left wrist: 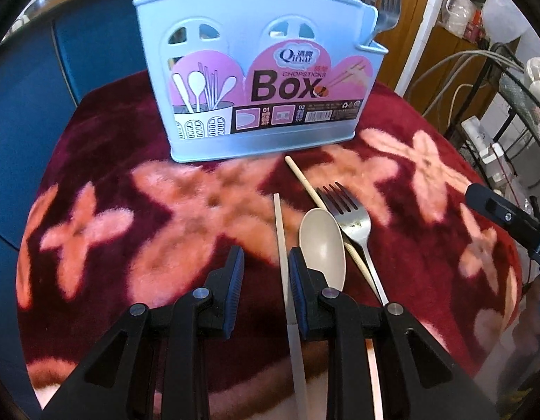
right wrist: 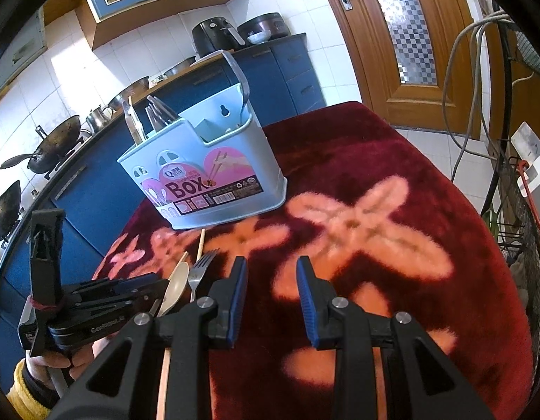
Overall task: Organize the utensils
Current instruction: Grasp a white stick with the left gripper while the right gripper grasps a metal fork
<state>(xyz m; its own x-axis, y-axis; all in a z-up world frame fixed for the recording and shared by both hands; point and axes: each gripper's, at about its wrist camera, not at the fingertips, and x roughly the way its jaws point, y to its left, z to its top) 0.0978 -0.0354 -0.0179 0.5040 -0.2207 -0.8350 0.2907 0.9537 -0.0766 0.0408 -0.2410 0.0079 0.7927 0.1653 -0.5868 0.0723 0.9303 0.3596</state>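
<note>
The left gripper (left wrist: 264,262) sits low at the bottom centre of its own view with its blue-padded fingers (left wrist: 235,273) spread apart and nothing clamped; a pale chopstick (left wrist: 282,245) lies lengthwise in the gap, close against the right-hand pad. Just to the right of that pad rests a beige spoon (left wrist: 322,241), bowl up, and beside it a metal fork (left wrist: 350,217) with its tines pointing up the frame; a second chopstick (left wrist: 319,206) runs diagonally beneath spoon and fork. All four lie on the tabletop, which is covered by a dark red blanket (left wrist: 112,161) with pink flower shapes. Higher in the frame, at centre, stands the light blue chopsticks box (left wrist: 259,80), upright, with another fork (left wrist: 387,10) standing in its right-hand compartment. In the right wrist view, the right gripper (right wrist: 271,290) hangs over bare blanket at the bottom centre, its fingers likewise wide apart and holding nothing, well apart from the box in the upper left of that frame.
</note>
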